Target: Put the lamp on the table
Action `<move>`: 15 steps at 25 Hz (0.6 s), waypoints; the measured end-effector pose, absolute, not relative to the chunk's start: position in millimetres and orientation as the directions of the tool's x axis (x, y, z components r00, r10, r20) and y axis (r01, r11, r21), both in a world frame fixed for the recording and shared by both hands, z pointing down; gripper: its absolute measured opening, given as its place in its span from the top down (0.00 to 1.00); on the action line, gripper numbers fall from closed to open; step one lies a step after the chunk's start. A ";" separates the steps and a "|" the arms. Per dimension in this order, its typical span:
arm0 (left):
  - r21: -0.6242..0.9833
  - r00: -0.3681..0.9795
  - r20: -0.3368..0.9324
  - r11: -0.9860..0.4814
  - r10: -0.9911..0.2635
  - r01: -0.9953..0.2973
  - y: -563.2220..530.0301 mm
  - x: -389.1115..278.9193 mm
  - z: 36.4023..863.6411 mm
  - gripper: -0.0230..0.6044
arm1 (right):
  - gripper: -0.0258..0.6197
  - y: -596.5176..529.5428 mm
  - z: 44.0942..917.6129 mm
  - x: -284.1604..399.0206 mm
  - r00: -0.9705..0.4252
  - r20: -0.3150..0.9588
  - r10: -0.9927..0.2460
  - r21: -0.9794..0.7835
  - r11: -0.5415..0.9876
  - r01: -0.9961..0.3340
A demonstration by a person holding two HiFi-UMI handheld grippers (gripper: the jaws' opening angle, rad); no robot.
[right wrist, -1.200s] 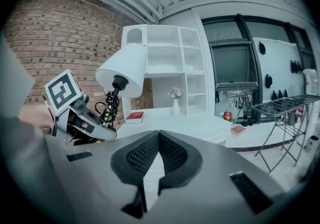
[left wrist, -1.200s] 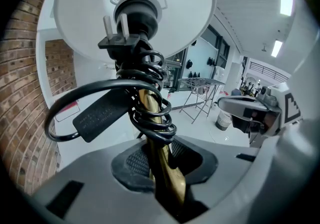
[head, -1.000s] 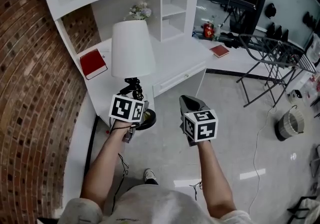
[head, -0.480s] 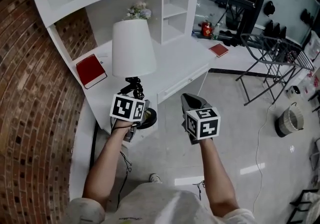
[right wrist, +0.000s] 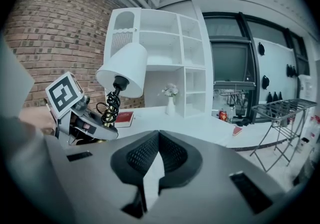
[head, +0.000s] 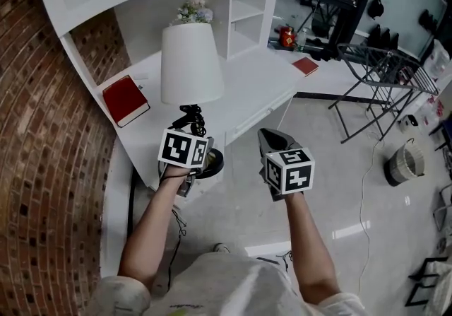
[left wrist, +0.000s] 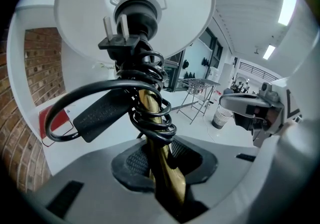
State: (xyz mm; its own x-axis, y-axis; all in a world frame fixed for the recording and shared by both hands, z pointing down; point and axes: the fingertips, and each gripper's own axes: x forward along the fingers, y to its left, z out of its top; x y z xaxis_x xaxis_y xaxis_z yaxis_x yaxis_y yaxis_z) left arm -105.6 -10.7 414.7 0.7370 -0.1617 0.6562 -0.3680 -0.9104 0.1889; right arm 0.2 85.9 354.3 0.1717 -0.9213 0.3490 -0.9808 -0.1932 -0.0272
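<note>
Head view: an open shelf compartment holds a flower vase (head: 192, 12). My left arm is extended forward, with the left hand-held gripper (head: 189, 139) at the stem of the lamp (head: 191, 63). The lamp base sits over the near corner of the worktop (head: 254, 88); I cannot confirm contact. The right hand-held gripper (head: 274, 143) is alongside, apart from the lamp.

Left gripper view: the jaws are clamped on the brass stem (left wrist: 165, 178), just below the coiled cord (left wrist: 150, 113).

Right gripper view: the jaws are closed together and empty. The lamp is upright to the left.
</note>
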 end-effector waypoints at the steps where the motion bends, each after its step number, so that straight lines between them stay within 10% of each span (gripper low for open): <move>1: 0.190 0.739 0.655 -0.912 -0.157 -0.363 -11.6 -105.5 415.2 0.80 | 0.95 85.0 354.6 -0.3 0.175 0.351 -0.920 -0.025 -0.196 -0.980; 15: 0.173 0.742 0.658 -0.932 -0.131 -0.318 -10.9 -102.4 415.6 0.80 | 0.95 81.5 351.9 0.1 0.211 0.346 -0.914 -0.012 -0.229 -0.973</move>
State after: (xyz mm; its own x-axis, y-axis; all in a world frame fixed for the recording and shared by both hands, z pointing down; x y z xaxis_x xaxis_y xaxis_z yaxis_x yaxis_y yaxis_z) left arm -102.4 -10.9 415.6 0.7416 -0.1309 0.6579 -0.3179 -0.9322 0.1729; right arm 0.1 81.5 351.9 0.2105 -0.9144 0.3457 -0.9735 -0.2286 -0.0118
